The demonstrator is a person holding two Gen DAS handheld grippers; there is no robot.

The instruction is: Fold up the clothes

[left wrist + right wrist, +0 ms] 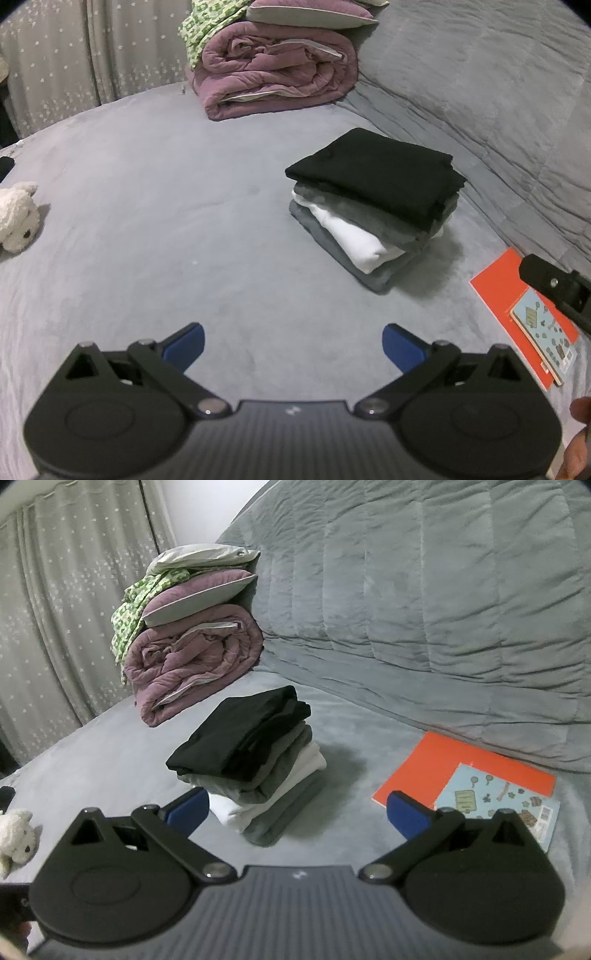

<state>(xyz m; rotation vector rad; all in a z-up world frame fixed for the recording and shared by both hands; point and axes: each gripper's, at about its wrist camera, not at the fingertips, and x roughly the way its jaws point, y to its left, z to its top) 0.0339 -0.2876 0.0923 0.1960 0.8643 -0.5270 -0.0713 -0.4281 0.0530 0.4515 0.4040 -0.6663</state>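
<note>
Now your left gripper (293, 347) and right gripper (297, 814) both gape, holding nothing. Folded stack (373, 203) sits at 1 o'clock on the bed (147, 221); book (524, 314) at 3.

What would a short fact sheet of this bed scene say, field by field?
Surface: grey bed cover
Folded stack: black top, then grey, white, grey bottom
Left gripper: open, empty
Right gripper: open, empty
Behind stack: purple quilt
Right of stack: orange folder, blue booklet on it
Far left: white plush toy
</note>
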